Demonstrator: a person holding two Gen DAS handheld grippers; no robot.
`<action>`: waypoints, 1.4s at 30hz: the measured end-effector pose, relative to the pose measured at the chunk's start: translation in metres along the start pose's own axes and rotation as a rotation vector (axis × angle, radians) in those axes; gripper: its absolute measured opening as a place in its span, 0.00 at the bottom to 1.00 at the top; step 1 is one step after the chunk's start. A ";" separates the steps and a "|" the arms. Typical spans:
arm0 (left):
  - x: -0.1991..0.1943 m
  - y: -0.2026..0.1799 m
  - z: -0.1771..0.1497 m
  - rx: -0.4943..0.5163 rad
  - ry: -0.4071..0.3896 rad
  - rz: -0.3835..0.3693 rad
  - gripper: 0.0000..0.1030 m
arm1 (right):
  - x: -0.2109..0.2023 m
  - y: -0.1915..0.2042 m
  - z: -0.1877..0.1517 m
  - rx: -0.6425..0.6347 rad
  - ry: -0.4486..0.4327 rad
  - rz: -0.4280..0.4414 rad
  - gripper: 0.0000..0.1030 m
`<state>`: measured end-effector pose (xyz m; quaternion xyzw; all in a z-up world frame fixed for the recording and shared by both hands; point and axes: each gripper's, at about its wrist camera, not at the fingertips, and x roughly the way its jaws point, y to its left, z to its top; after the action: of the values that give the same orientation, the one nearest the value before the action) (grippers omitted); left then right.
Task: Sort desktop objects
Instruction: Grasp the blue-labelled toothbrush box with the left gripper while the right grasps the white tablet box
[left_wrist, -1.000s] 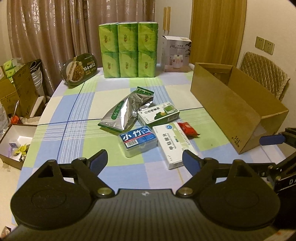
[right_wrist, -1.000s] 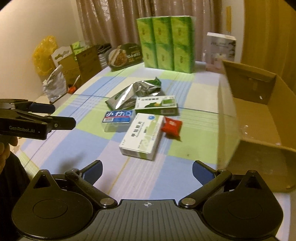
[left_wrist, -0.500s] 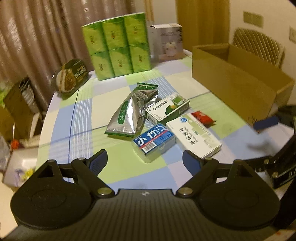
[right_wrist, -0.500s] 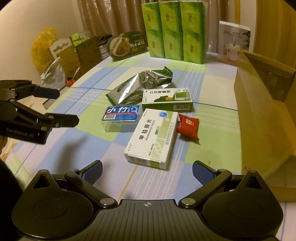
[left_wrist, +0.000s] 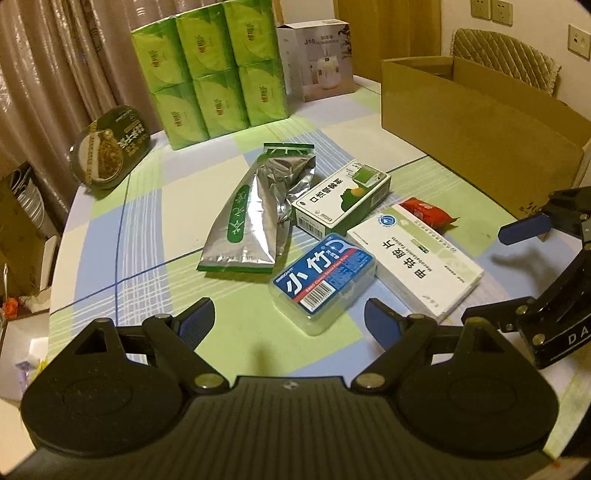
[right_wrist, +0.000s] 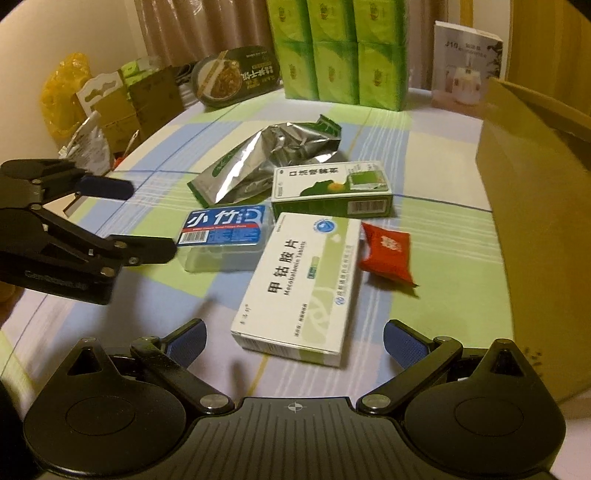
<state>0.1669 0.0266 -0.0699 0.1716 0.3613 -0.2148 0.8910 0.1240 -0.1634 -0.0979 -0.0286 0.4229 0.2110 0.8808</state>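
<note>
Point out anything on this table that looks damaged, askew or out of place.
The silver foil pouch lies crumpled, its green top torn open. The round food tub leans on its edge against the curtain. The boxes lie flat in a loose jumble.

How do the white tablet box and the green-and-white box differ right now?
The white tablet box is longer and flatter; the green-and-white box is shorter with dark green sides. The tablet box lies nearest the right gripper; the green one sits behind it. Both lie flat, ungripped.

The table (left_wrist: 110, 236) carries a checked blue-green cloth. At centre lie a foil pouch (left_wrist: 255, 218), two cartons, a blue-labelled plastic case (left_wrist: 325, 282) and a red sachet (left_wrist: 428, 216). At 12 o'clock stand green tissue packs (left_wrist: 208, 70); at 2 o'clock, a cardboard box (left_wrist: 476, 125).
</note>
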 end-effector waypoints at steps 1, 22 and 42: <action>0.003 0.000 0.000 0.007 -0.005 -0.006 0.83 | 0.002 0.002 0.000 -0.003 0.002 0.001 0.97; 0.063 0.000 0.004 0.111 -0.040 -0.154 0.82 | 0.010 -0.009 -0.007 -0.015 0.029 -0.056 0.67; 0.017 -0.058 -0.022 0.004 0.029 -0.209 0.52 | -0.043 -0.030 -0.043 -0.025 0.046 -0.066 0.67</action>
<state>0.1357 -0.0172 -0.1062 0.1378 0.3895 -0.3050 0.8580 0.0807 -0.2152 -0.0969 -0.0585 0.4392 0.1862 0.8769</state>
